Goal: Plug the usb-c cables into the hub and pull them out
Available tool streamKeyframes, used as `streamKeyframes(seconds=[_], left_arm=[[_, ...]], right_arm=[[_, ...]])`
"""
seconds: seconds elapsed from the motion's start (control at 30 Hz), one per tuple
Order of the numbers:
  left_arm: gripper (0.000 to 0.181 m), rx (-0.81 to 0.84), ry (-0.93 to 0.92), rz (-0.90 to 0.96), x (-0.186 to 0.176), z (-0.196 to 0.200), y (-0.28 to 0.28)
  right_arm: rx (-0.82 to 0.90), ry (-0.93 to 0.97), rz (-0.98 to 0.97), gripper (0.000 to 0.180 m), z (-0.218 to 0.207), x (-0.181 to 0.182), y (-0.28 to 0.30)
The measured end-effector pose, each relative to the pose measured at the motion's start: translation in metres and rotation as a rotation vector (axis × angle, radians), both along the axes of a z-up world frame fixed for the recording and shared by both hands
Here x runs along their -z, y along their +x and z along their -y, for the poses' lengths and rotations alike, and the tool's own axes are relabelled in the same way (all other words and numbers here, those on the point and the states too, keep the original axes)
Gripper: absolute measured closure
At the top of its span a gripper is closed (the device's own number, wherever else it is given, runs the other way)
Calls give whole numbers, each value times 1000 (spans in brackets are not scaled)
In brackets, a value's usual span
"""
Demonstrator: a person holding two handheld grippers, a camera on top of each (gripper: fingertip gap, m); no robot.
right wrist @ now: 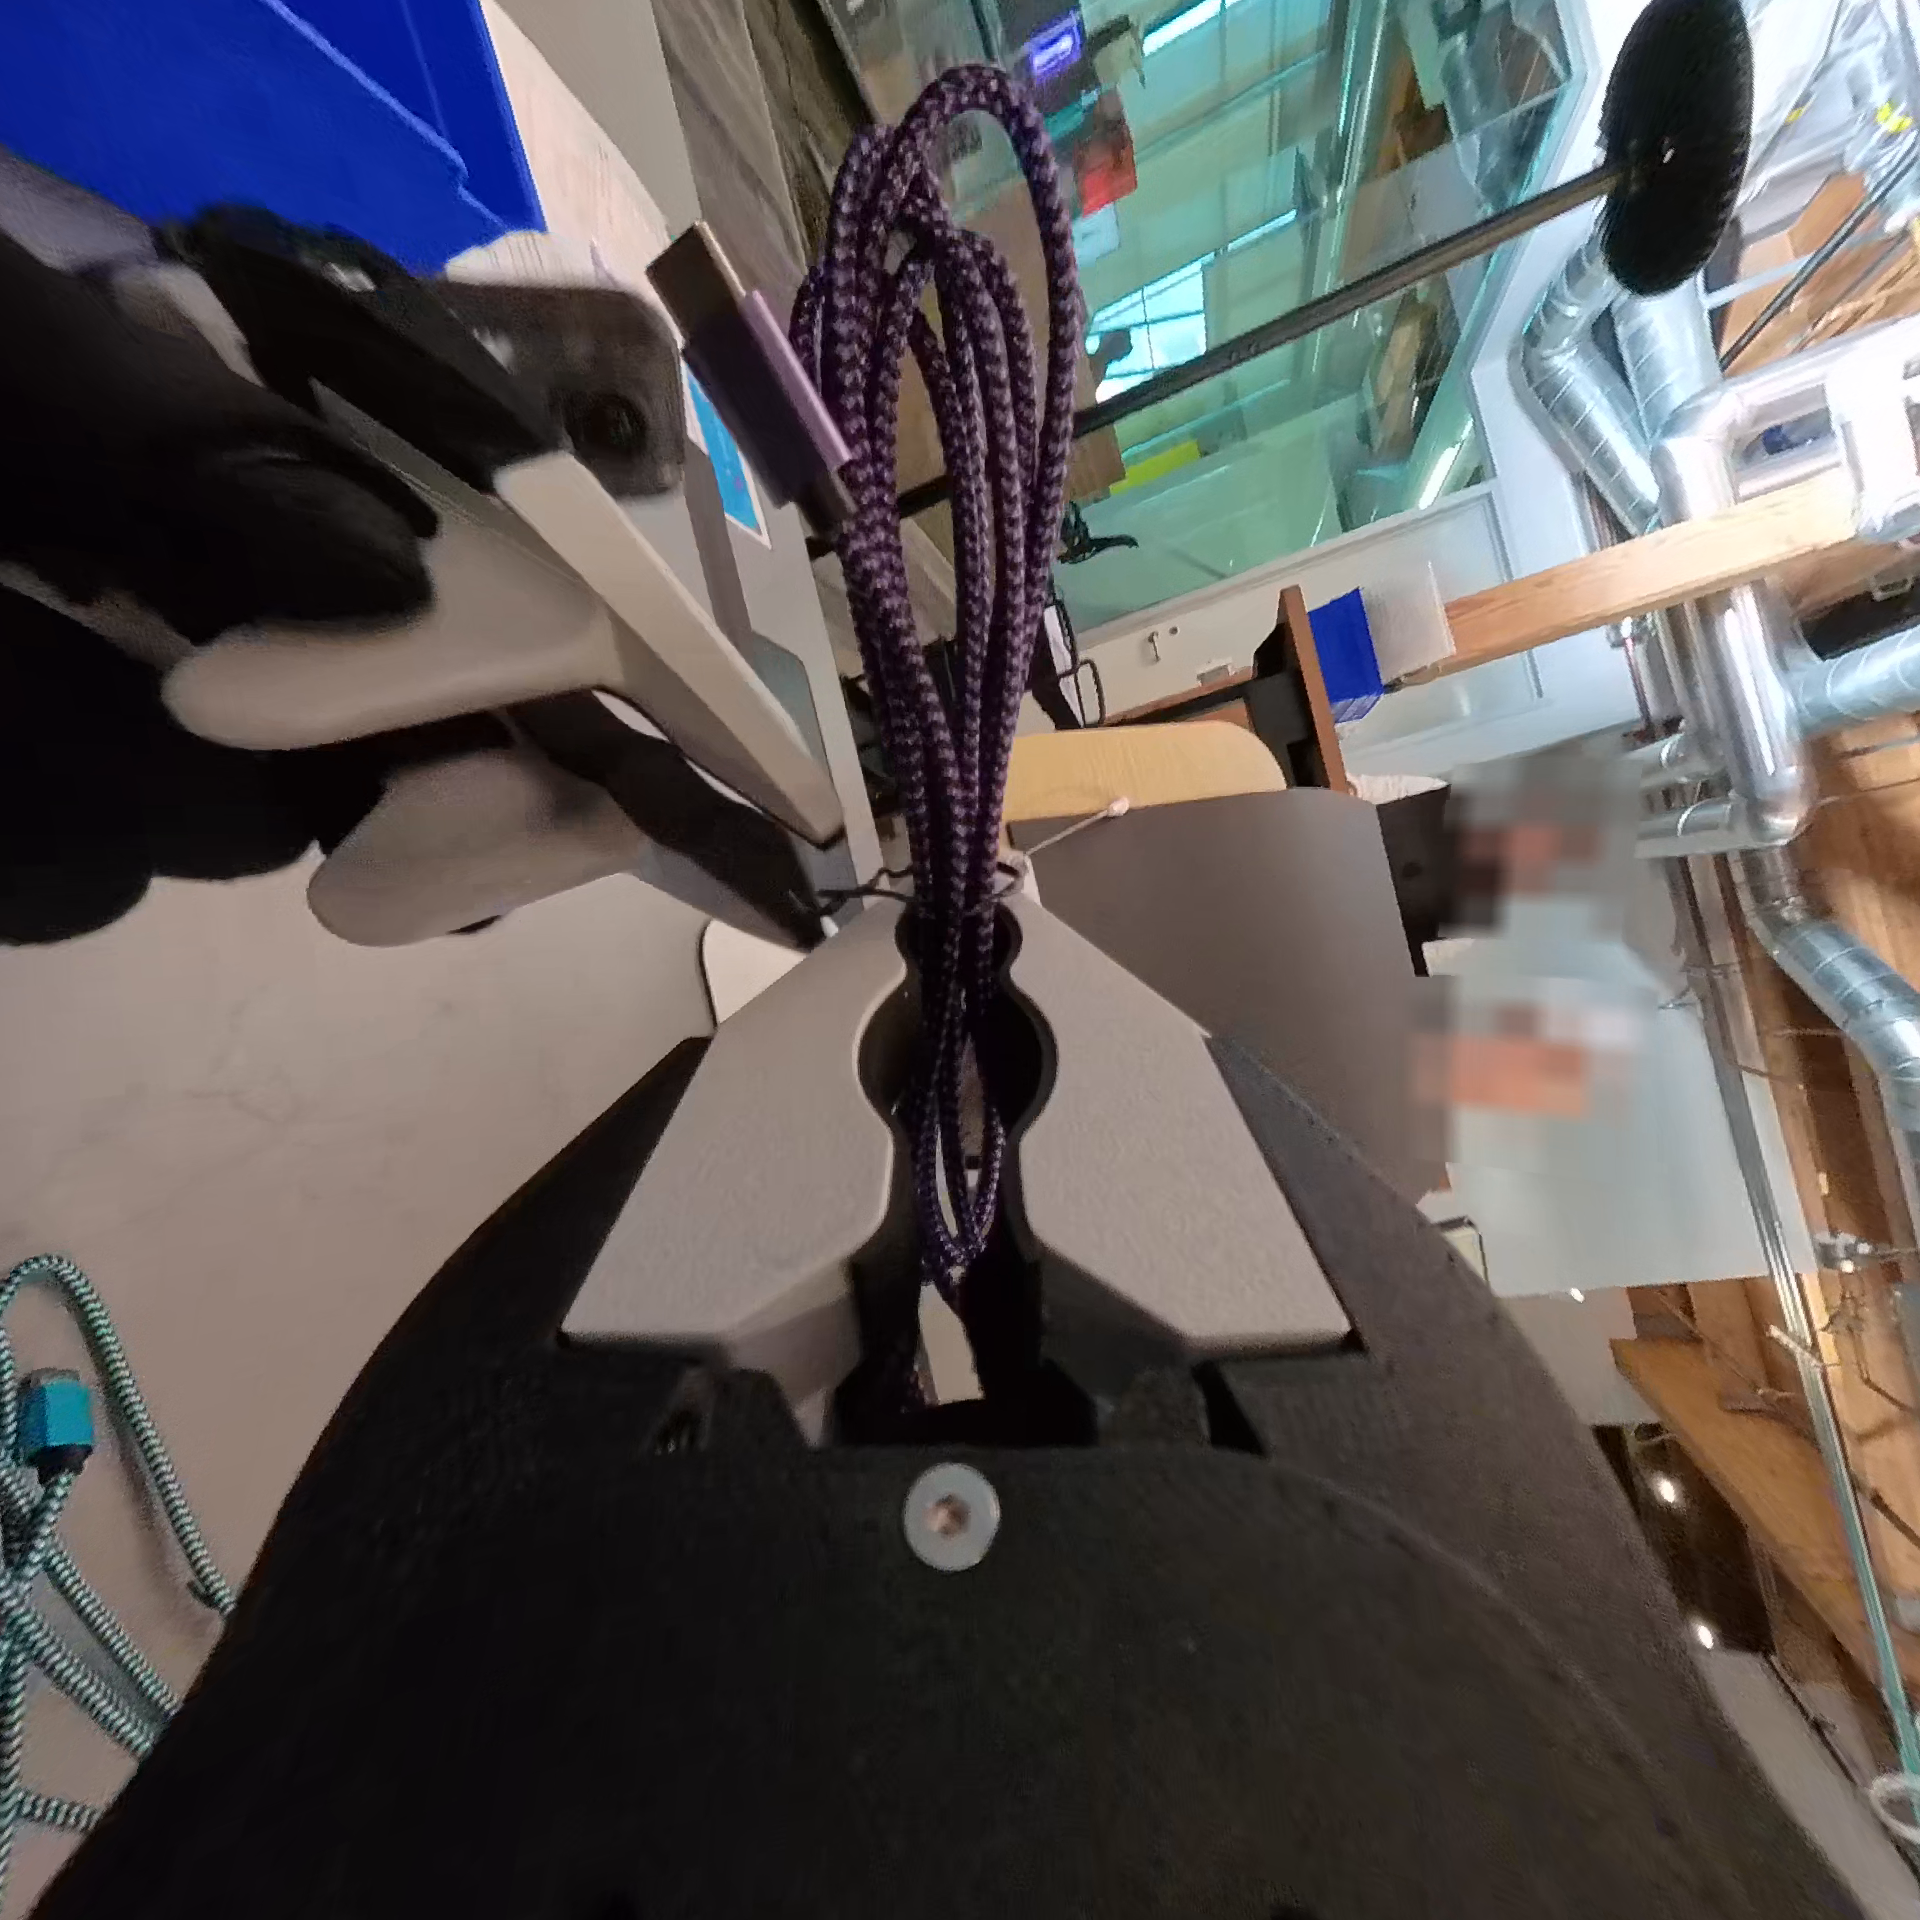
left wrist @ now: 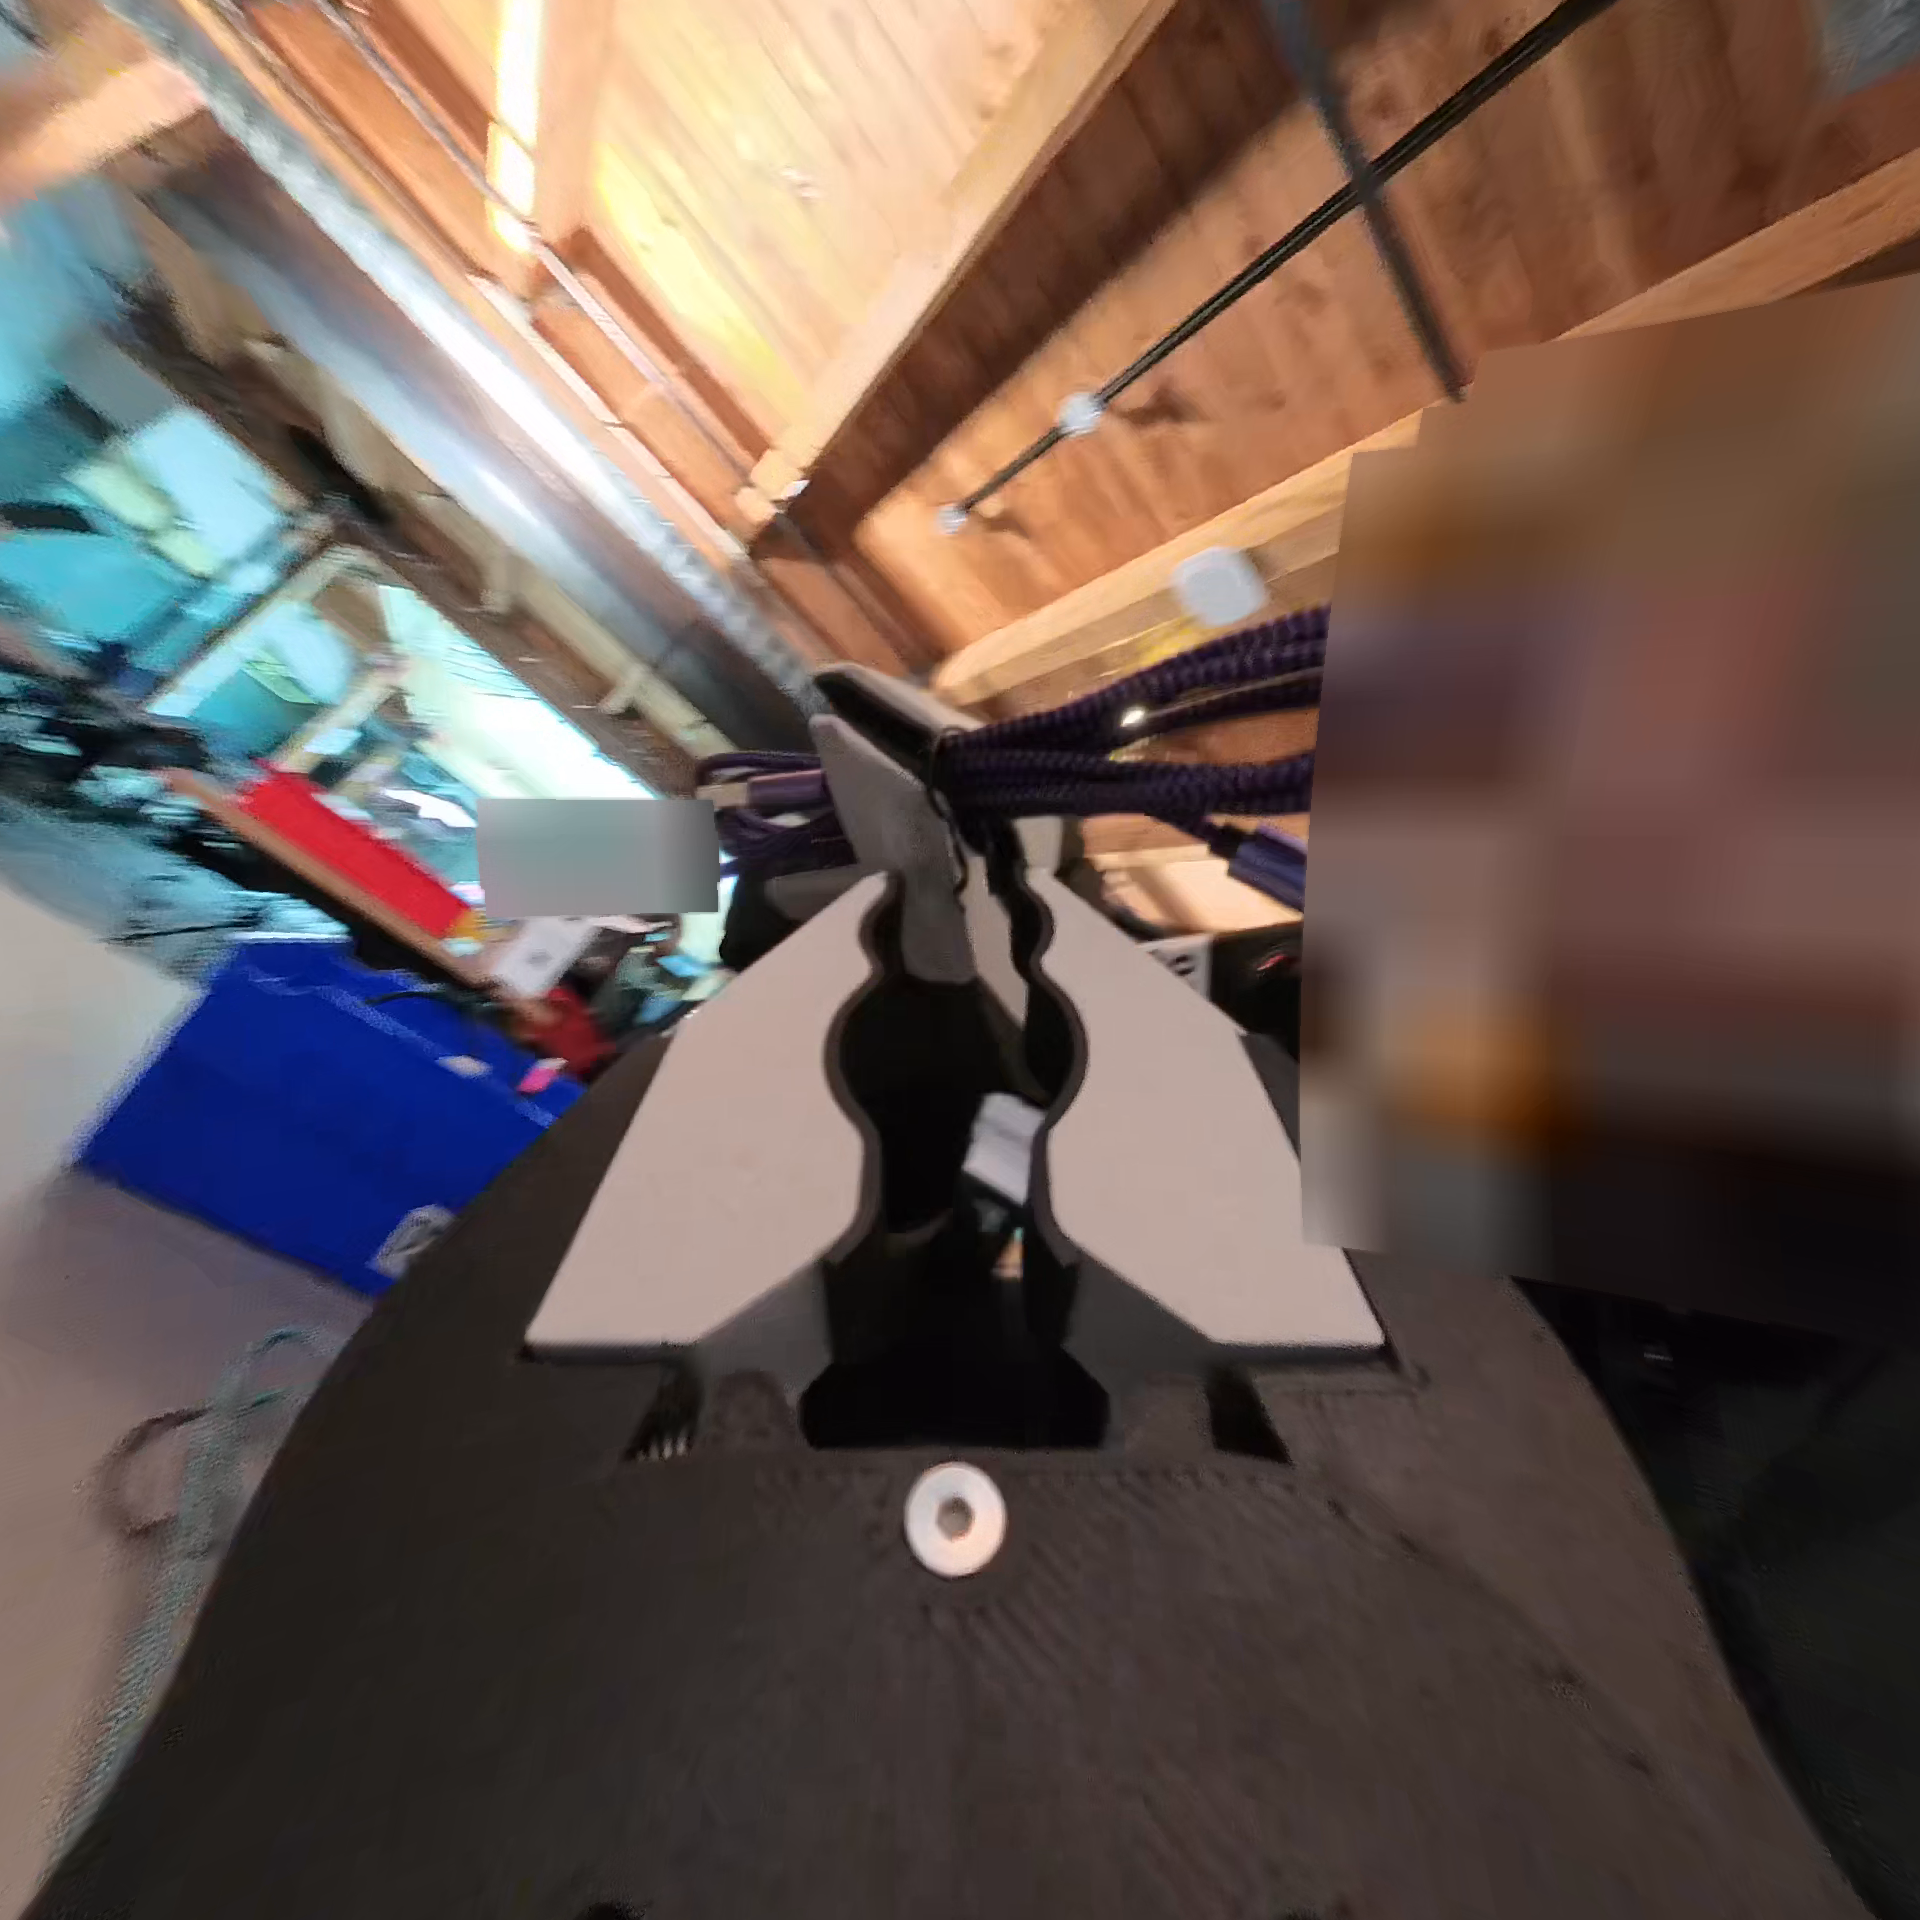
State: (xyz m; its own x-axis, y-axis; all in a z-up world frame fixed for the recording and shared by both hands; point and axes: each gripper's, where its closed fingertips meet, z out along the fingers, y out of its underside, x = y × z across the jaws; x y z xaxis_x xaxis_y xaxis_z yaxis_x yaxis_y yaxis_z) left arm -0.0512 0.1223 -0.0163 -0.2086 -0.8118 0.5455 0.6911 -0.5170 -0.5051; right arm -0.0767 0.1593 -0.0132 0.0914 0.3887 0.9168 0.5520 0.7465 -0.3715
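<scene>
My right gripper (right wrist: 958, 925) is shut on a bundled purple braided cable (right wrist: 935, 623), held up off the table. The loops stick out past the fingers, and a purple USB plug (right wrist: 748, 353) hangs at their left. My left gripper (right wrist: 826, 894) comes in from the left. Its fingertips are pinched on a thin black tie (right wrist: 868, 891) wrapped around the bundle at the right gripper's tips. In the left wrist view my left gripper (left wrist: 958, 883) is nearly closed. Just beyond it are the right gripper's fingers (left wrist: 883, 821) and the purple cable (left wrist: 1143, 758). No hub is in view.
A teal braided cable (right wrist: 42, 1455) with a teal plug lies on the pale table (right wrist: 312, 1091) at the lower left. A blue bin (left wrist: 312, 1091) stands at the left, also seen in the right wrist view (right wrist: 208, 104). A person is close by on the right. My hands' fingertips stand some 4 cm from each other.
</scene>
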Motion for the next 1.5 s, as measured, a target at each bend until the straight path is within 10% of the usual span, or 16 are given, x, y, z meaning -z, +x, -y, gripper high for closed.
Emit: streamKeyframes(seconds=[0.03,0.63,1.5], left_arm=[[157,-63,0,-46,3,-3,-2],[149,-1443,798,-1467,14,0,26],[167,-1694,1245,-1789,-38,-3,16]], right_arm=[[14,-8,0,177,-3,0,1],[114,-311,39,177,-24,16,12],[130,-292,85,177,-11,-21,23]])
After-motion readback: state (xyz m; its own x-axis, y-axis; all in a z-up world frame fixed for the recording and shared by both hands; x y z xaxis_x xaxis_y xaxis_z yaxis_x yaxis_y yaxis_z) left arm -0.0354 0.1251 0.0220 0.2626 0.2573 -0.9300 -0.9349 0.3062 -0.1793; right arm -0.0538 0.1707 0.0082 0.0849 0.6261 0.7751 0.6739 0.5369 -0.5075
